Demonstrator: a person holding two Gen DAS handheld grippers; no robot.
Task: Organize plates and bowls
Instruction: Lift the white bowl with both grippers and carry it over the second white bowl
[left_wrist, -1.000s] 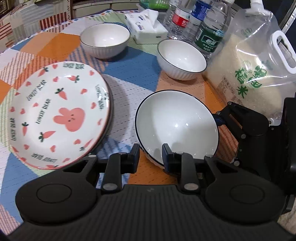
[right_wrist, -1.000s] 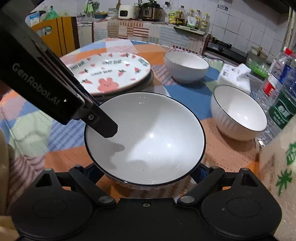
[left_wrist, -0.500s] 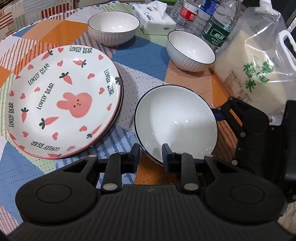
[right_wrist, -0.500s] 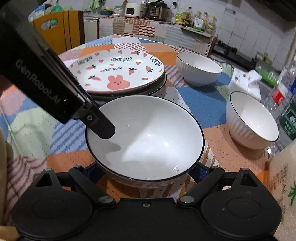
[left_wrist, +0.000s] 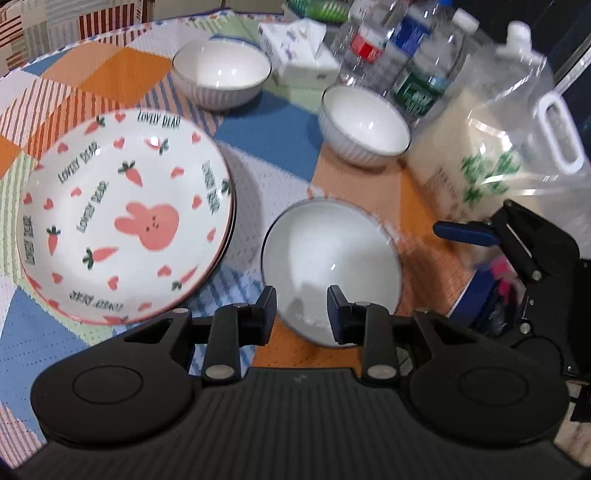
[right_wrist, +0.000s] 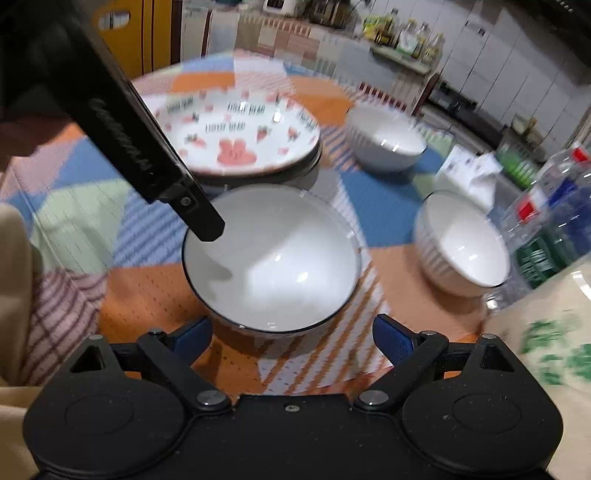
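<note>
A white bowl with a dark rim (left_wrist: 328, 258) (right_wrist: 273, 254) sits on the patchwork tablecloth, free of both grippers. My left gripper (left_wrist: 302, 308) is open just above its near rim. My right gripper (right_wrist: 291, 338) is open wide, its blue pads behind the bowl's near side and apart from it. A stack of rabbit-and-carrot plates (left_wrist: 122, 214) (right_wrist: 236, 144) lies to the left. Two more white bowls stand behind: one at the far middle (left_wrist: 221, 75) (right_wrist: 386, 138), one at the right (left_wrist: 364, 123) (right_wrist: 461, 243).
Water bottles (left_wrist: 424, 70), a tissue pack (left_wrist: 299, 51) and a clear bag of rice (left_wrist: 491, 158) crowd the table's right and far side. The left gripper's body (right_wrist: 122, 125) crosses the right wrist view. A kitchen counter is behind.
The right gripper has let go of the near bowl and pulled back from it. Both grippers have risen and drawn back, so the bowl looks smaller.
</note>
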